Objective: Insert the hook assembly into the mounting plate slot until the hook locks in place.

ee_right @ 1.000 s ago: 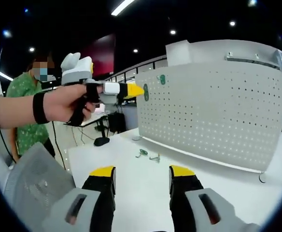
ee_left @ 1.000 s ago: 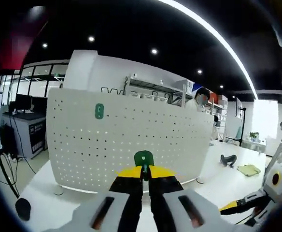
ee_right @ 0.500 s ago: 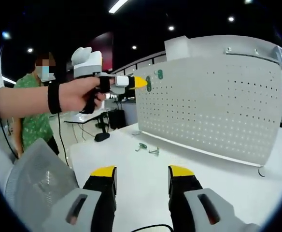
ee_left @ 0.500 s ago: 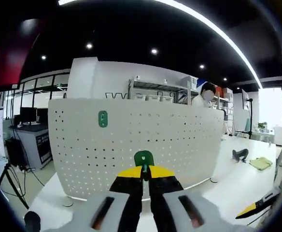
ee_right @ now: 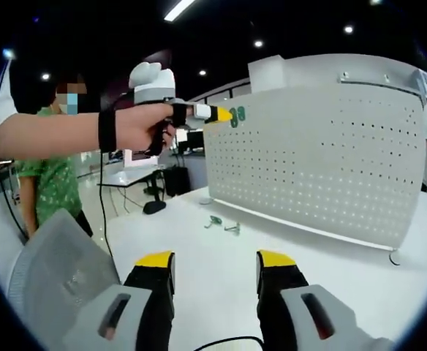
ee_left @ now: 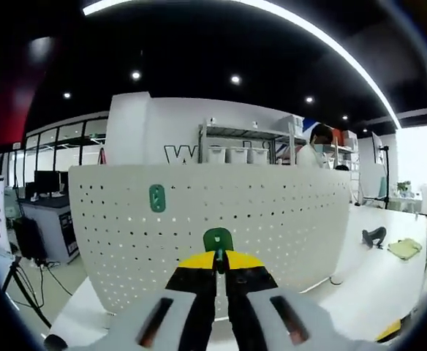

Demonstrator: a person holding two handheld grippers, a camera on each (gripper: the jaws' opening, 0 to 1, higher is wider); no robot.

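The green hook sat pinched between the closed jaws of the left gripper, raised in front of the white pegboard. Over the last second that gripper had moved closer to the board, so that in the right gripper view its yellow tip was just beside the green plate already mounted near the board's upper corner; insertion looked near but not done. The right gripper hung wide open and empty above the desk, where two spare hooks lay.
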